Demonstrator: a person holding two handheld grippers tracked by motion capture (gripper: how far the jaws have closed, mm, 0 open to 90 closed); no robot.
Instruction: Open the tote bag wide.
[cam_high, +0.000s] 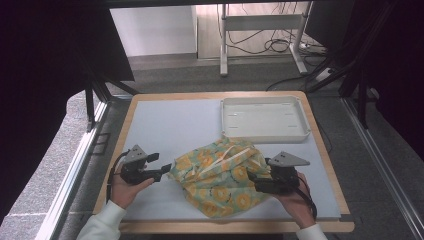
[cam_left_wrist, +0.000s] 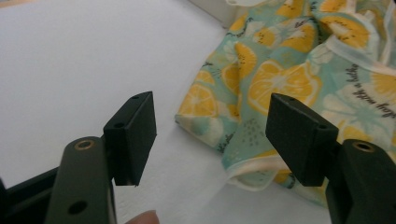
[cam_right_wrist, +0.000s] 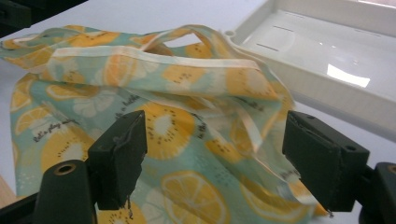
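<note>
High view: crumpled mint lemon-print cloth (cam_high: 220, 176) (cream trim) btwn released left tongs (cam_high: 165, 170), right tongs (cam_high: 251, 176).

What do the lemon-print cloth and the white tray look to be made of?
The lemon-print cloth looks like thin woven fabric, matte: it creases softly and has sewn cream edging. The white tray is probably moulded plastic, smooth and slightly glossy: it reflects light and has rounded corners.

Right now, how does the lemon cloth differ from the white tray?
The lemon cloth is soft, crumpled and printed teal and yellow; the white tray is rigid, flat and plain. The cloth lies near the person, the tray farther back. Both rest on the table.
</note>
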